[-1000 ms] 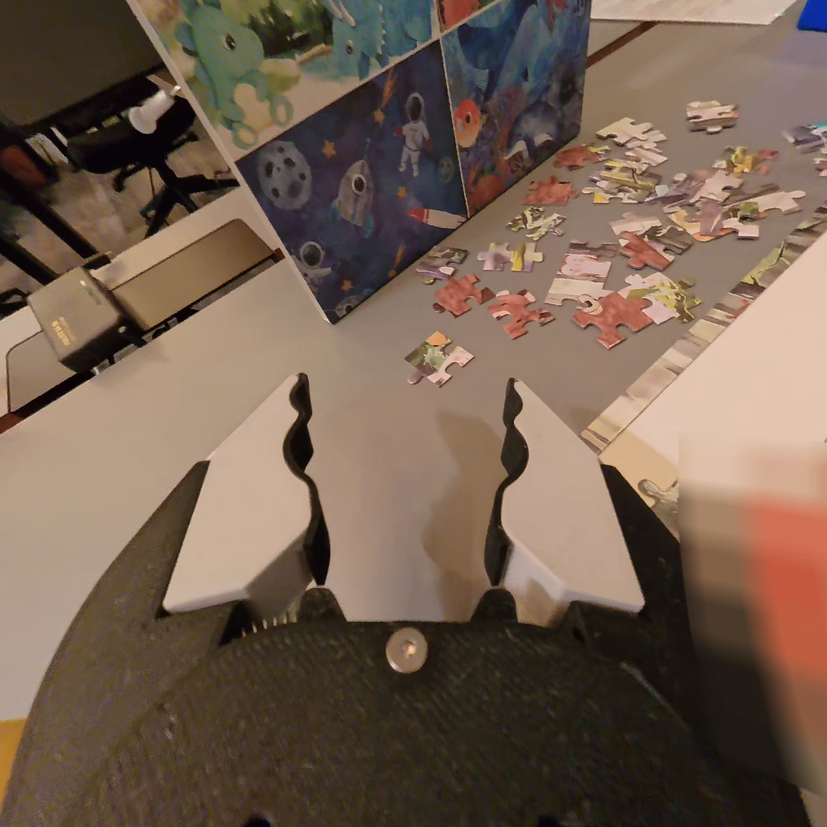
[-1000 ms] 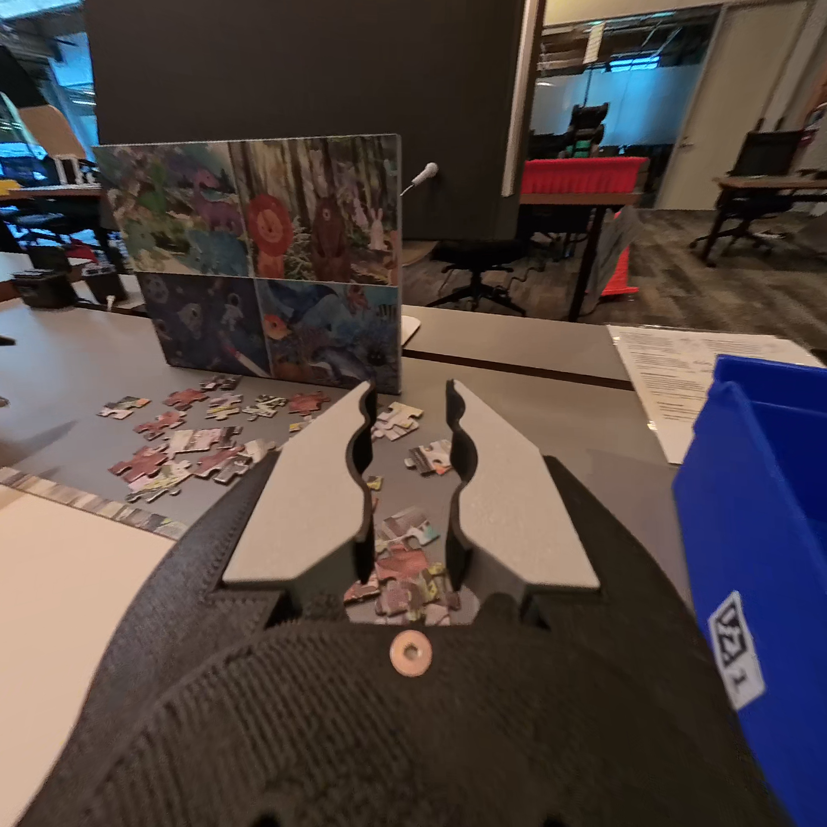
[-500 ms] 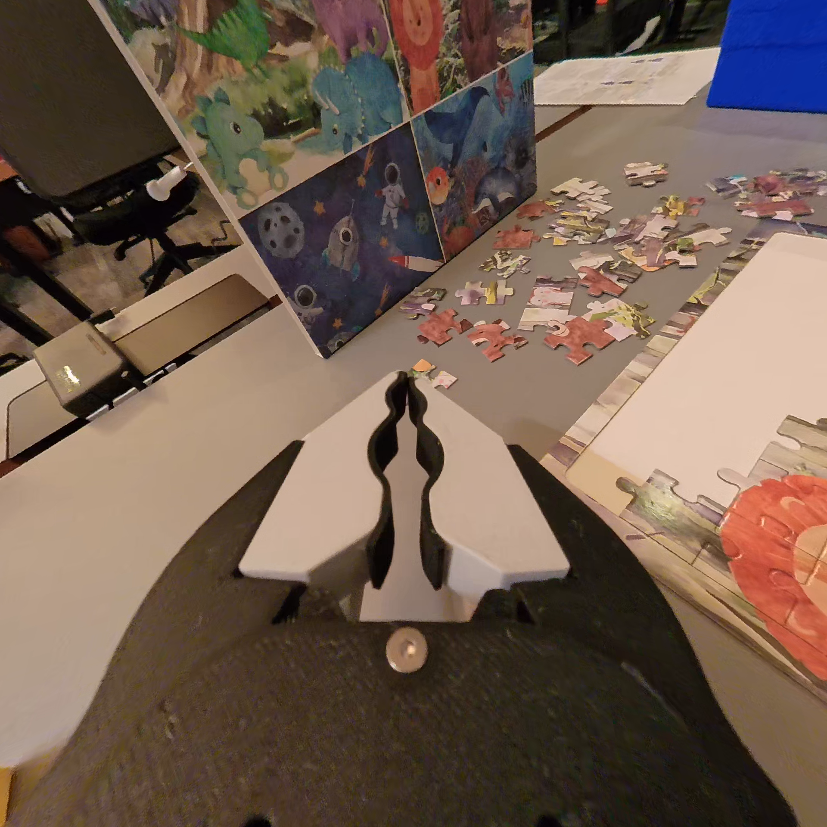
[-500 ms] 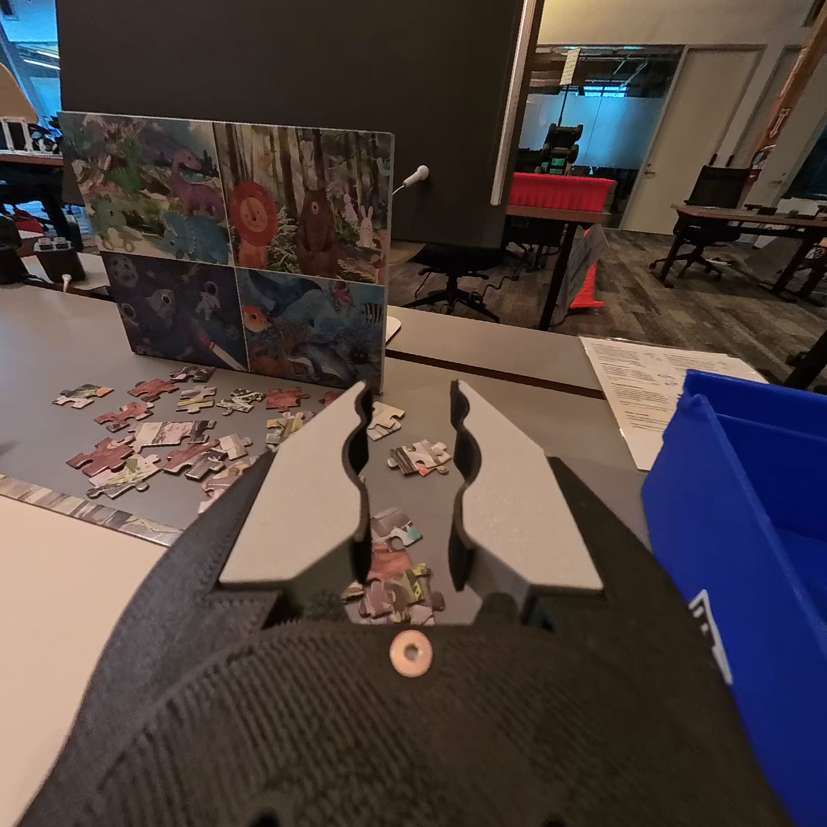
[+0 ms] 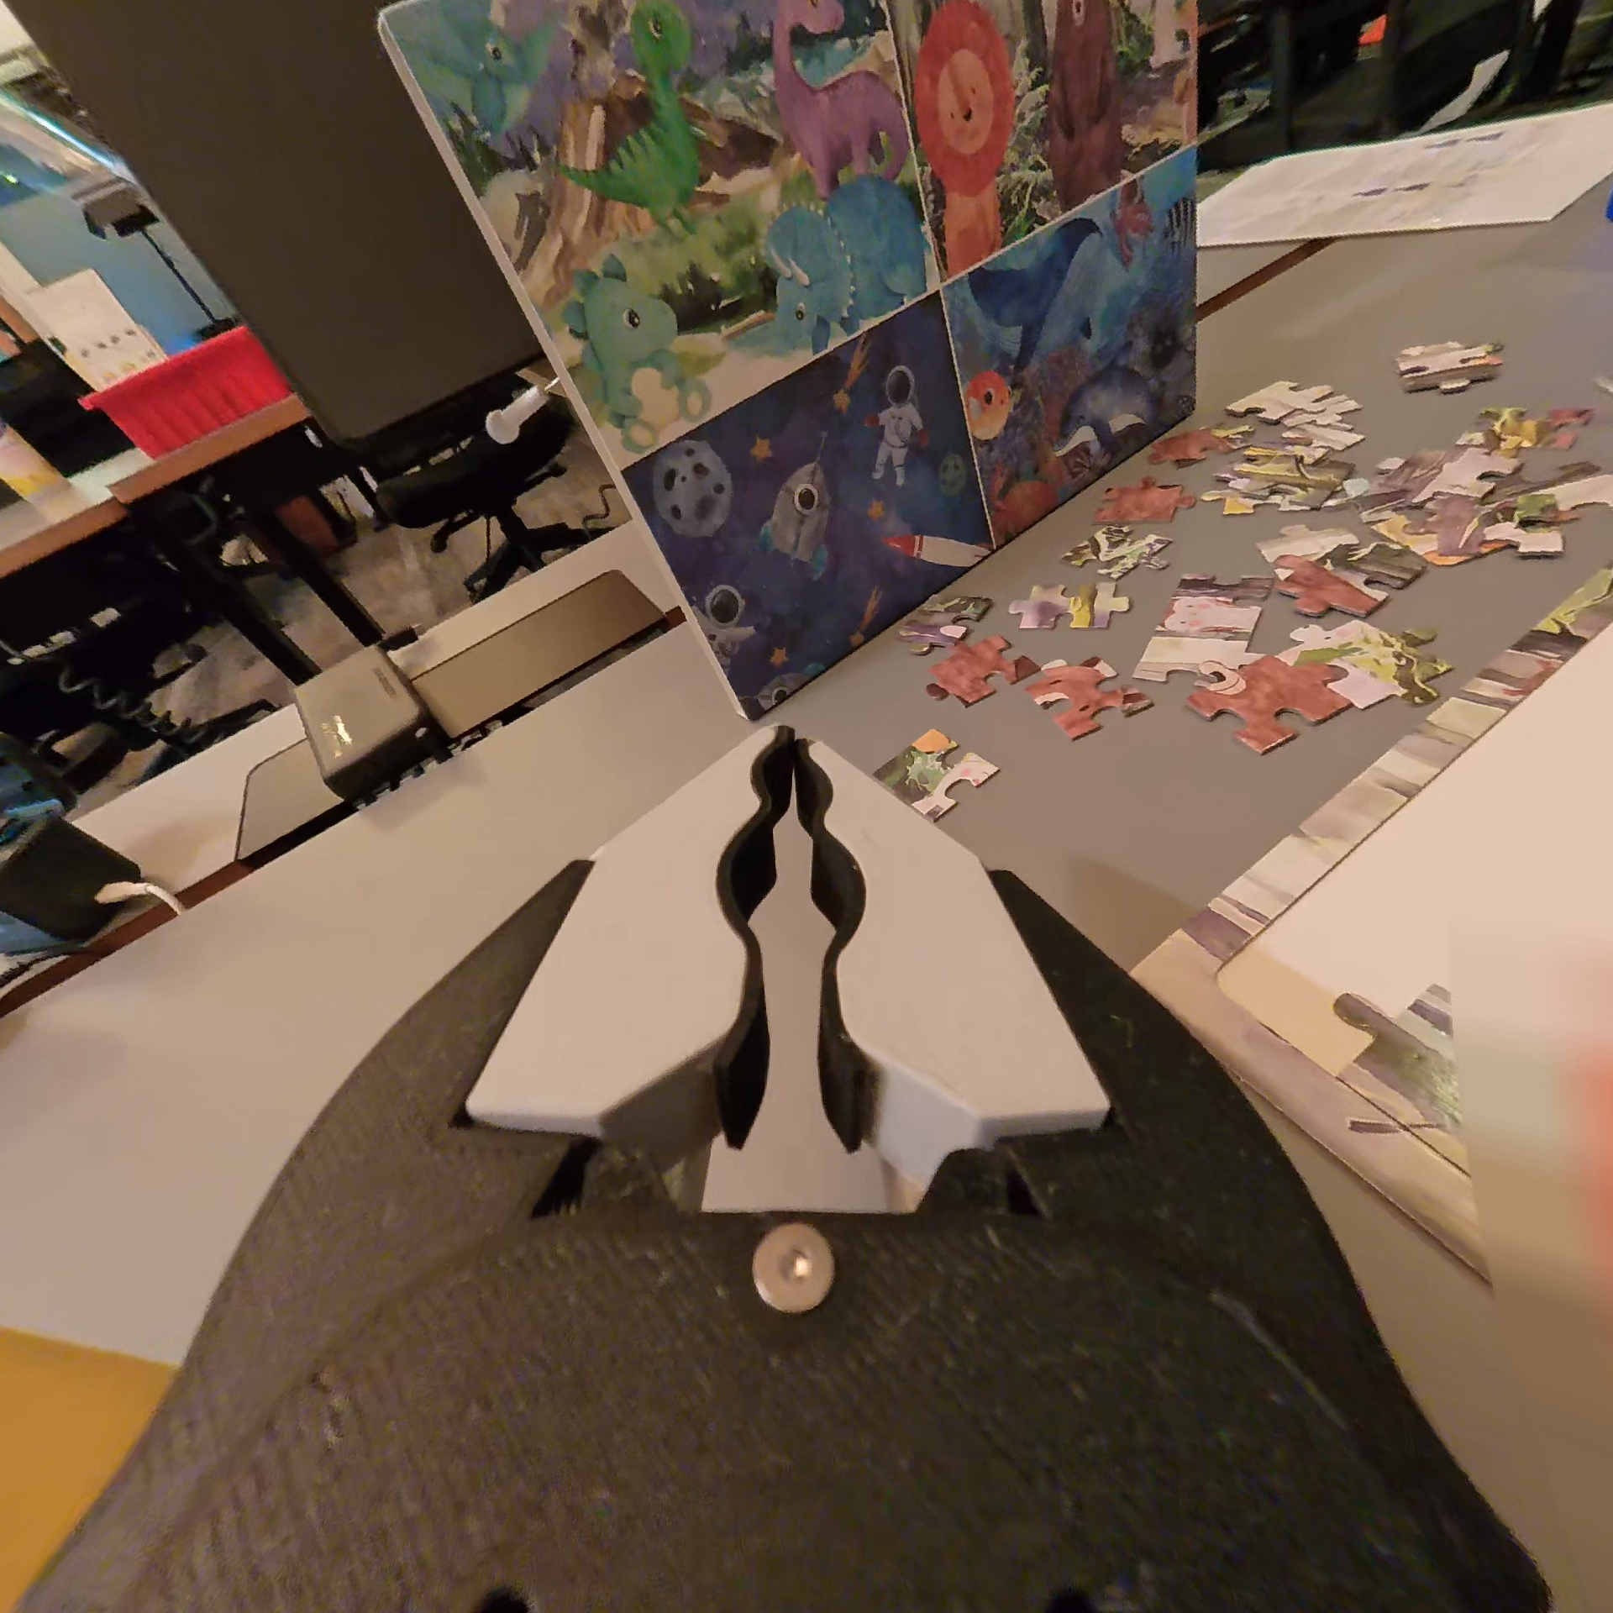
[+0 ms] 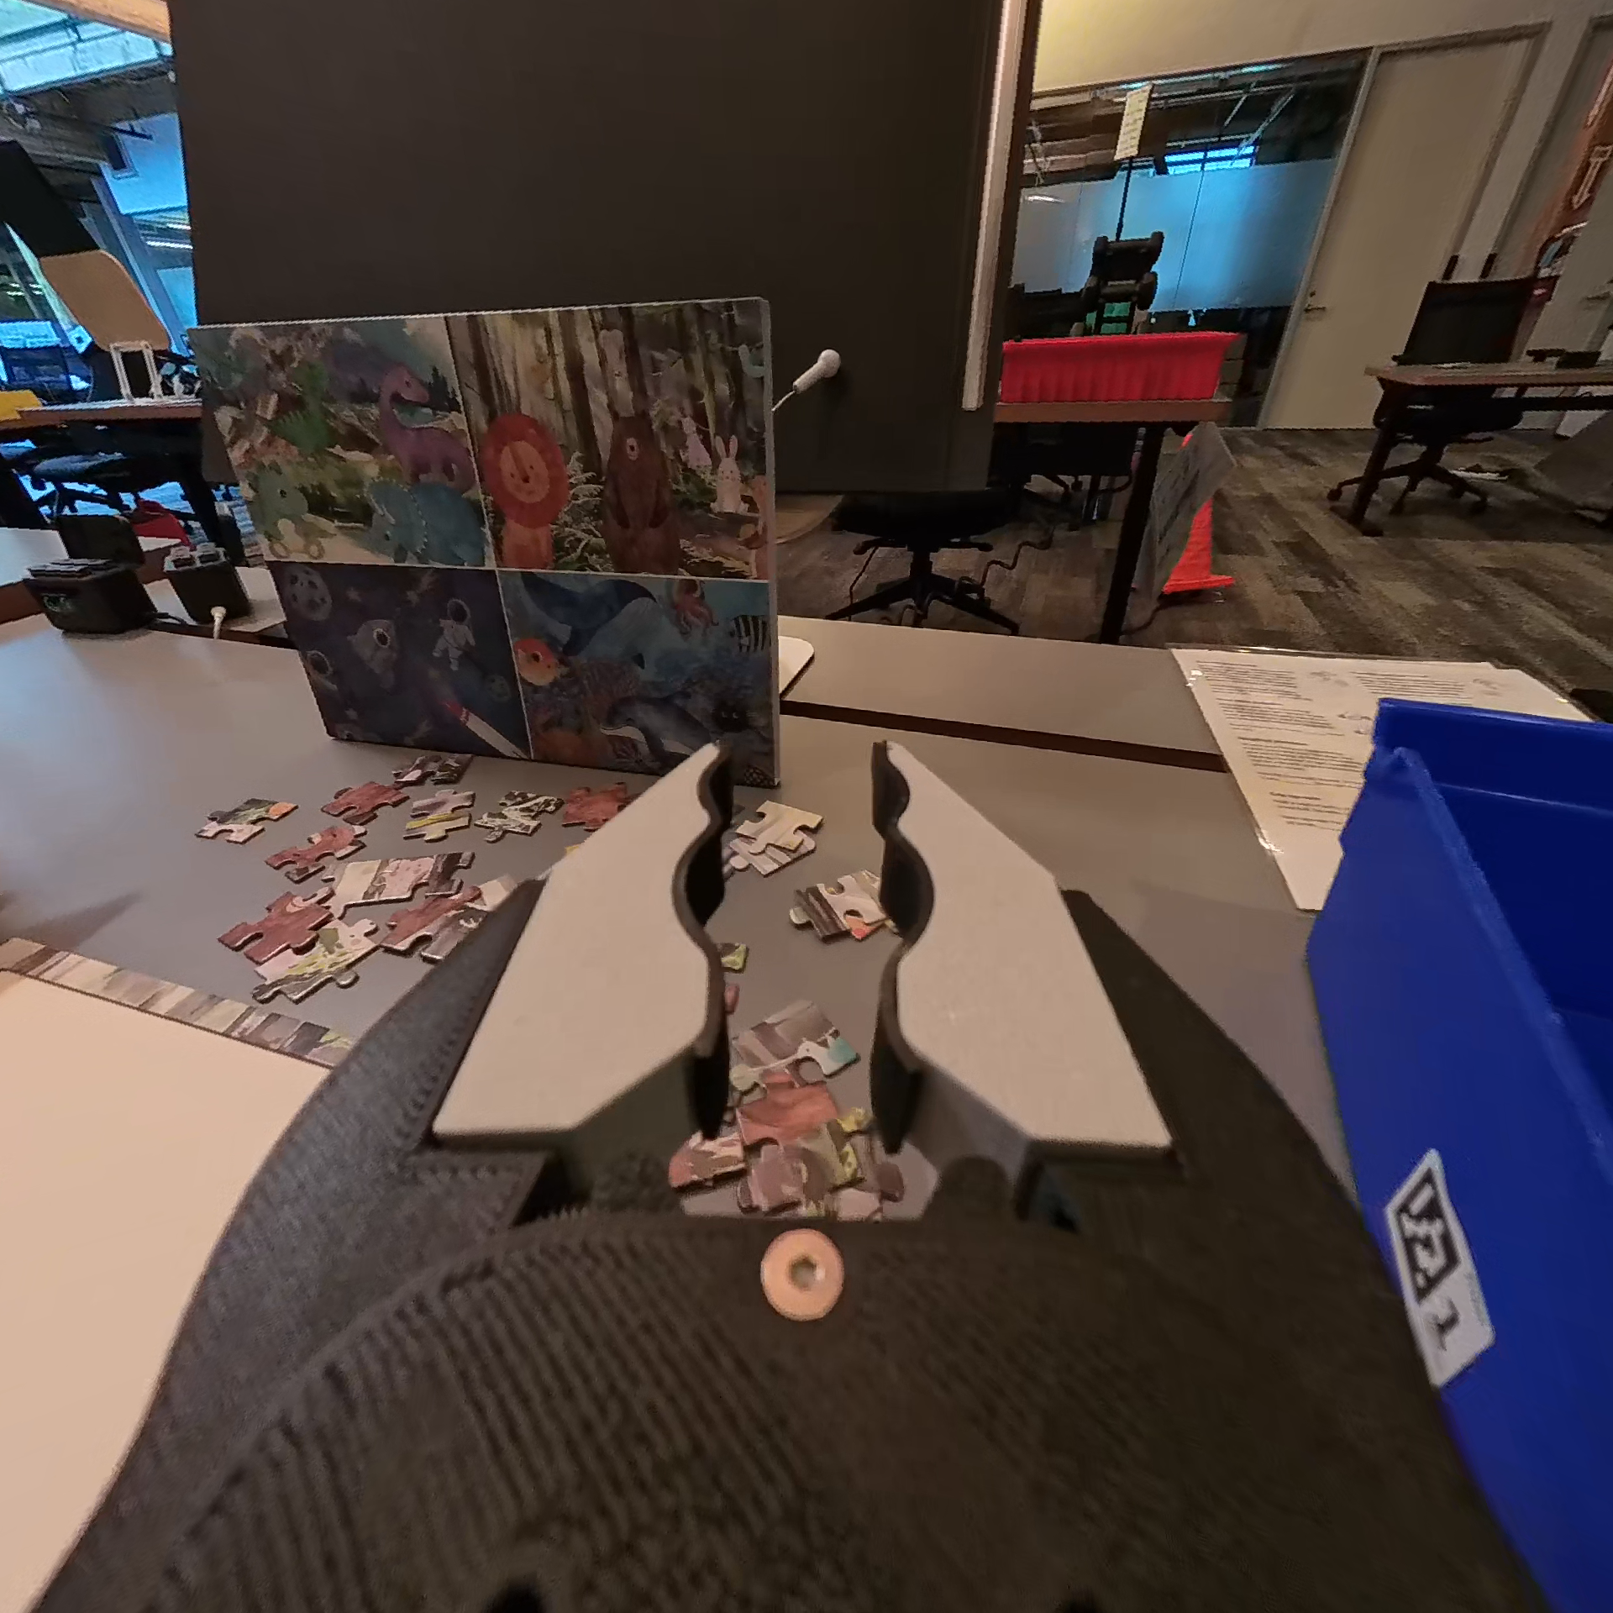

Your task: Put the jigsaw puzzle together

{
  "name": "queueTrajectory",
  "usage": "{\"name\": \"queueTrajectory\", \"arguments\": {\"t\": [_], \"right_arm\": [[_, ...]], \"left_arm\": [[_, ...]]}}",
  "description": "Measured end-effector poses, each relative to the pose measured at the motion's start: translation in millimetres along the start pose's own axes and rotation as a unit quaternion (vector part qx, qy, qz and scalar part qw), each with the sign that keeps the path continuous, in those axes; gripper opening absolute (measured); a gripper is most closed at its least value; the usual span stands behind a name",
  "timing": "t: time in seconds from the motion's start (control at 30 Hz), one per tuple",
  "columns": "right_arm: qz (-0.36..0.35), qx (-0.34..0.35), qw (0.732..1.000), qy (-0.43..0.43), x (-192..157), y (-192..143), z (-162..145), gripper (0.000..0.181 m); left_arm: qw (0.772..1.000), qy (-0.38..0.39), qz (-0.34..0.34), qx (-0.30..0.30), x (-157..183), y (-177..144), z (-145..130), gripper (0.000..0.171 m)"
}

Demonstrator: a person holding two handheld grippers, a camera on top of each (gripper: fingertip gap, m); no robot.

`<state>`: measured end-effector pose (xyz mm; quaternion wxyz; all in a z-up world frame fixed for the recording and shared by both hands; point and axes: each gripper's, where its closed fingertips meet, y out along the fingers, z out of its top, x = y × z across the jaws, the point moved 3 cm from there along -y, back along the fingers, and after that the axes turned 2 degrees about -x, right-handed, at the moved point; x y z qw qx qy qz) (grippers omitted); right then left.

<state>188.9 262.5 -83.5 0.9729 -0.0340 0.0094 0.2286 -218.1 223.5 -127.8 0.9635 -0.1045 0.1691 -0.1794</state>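
Loose jigsaw pieces (image 5: 1257, 602) lie scattered on the grey table in front of the upright picture box (image 5: 873, 349). The puzzle tray (image 5: 1362, 812), with a striped border and a few joined pieces at its near corner, lies to the right. My left gripper (image 5: 790, 742) is shut and empty, above the table just left of a single piece (image 5: 938, 772). My right gripper (image 6: 799, 755) is open and empty, held above a small heap of pieces (image 6: 785, 1126). The box (image 6: 524, 541), more pieces (image 6: 349, 882) and the tray (image 6: 131, 1091) show in the right wrist view.
A blue bin (image 6: 1501, 1004) stands close to the right of my right gripper. A printed sheet (image 6: 1292, 724) lies behind it. Small black devices (image 5: 367, 724) sit at the table's left edge. Office chairs and desks stand beyond the table. The left gripper's tips are roughly 40 cm from the right gripper's.
My left gripper closed from wide open to shut and tilted up, bringing the box more into view. My right gripper stayed open and shifted slightly over the pieces.
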Motion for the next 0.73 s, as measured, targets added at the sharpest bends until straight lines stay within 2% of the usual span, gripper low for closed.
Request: {"name": "queueTrajectory", "arguments": {"t": [0.3, 0.47, 0.73], "right_arm": [[0.016, 0.002, 1.0, 0.007, -5.0, -0.1, 1.6, 0.028], [0.034, -0.003, 0.999, 0.035, -7.5, 2.8, -3.1, 0.028], [0.064, -0.013, 0.996, 0.06, -17.3, 7.4, -9.0, 0.028]], "left_arm": [[0.998, -0.056, -0.001, -0.008, -5.1, 2.5, -2.8, 0.0], [0.996, -0.086, -0.027, -0.028, -4.3, 5.1, -8.1, 0.0], [0.997, -0.049, -0.028, -0.044, 1.9, 7.4, -10.8, 0.0]]}}
